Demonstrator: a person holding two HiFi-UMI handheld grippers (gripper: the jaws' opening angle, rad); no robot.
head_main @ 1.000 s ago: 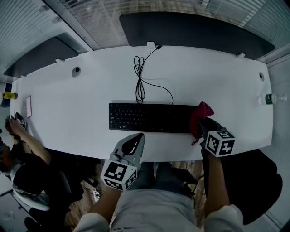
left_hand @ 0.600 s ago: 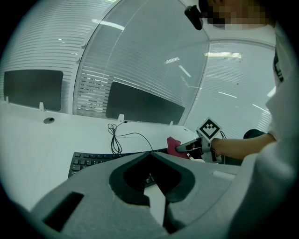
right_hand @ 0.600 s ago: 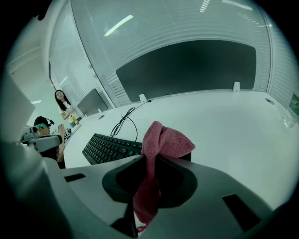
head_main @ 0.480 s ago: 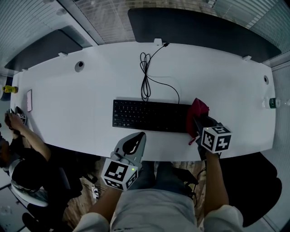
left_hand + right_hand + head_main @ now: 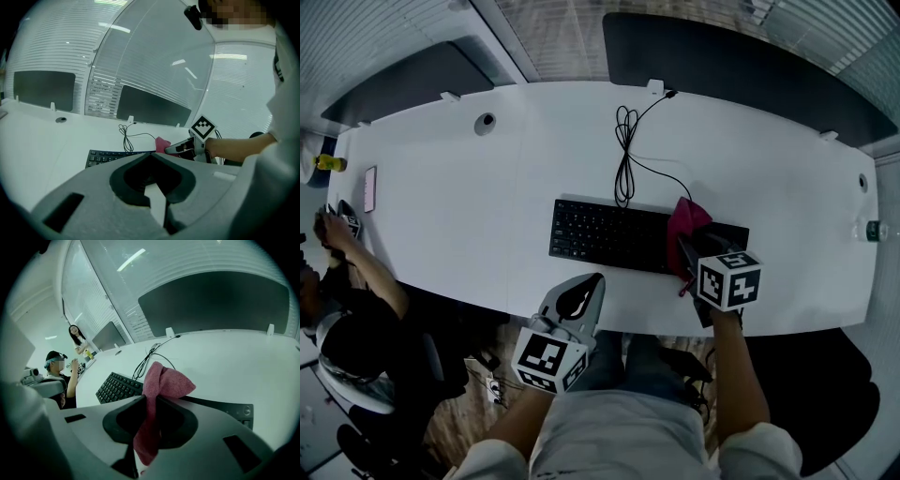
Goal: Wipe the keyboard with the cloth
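A black keyboard point(image 5: 605, 234) lies in the middle of the white desk point(image 5: 469, 216), its cable point(image 5: 623, 150) coiled behind it. My right gripper point(image 5: 684, 251) is shut on a red cloth point(image 5: 686, 223), which rests on the keyboard's right part. In the right gripper view the cloth point(image 5: 161, 380) stands bunched between the jaws, with the keyboard point(image 5: 117, 386) beyond it. My left gripper point(image 5: 589, 283) hangs at the desk's near edge, short of the keyboard, shut with nothing in it. The left gripper view shows the keyboard point(image 5: 115, 156) and the cloth point(image 5: 161, 143) ahead.
A phone point(image 5: 370, 189) and a yellow item point(image 5: 328, 162) lie at the desk's far left, where a seated person point(image 5: 342, 309) works. A bottle point(image 5: 874, 230) stands at the right end. A round cable hole point(image 5: 486, 120) sits at the back left.
My right gripper has carried the cloth leftward, from the keyboard's right end onto its right part. The left gripper has stayed where it was.
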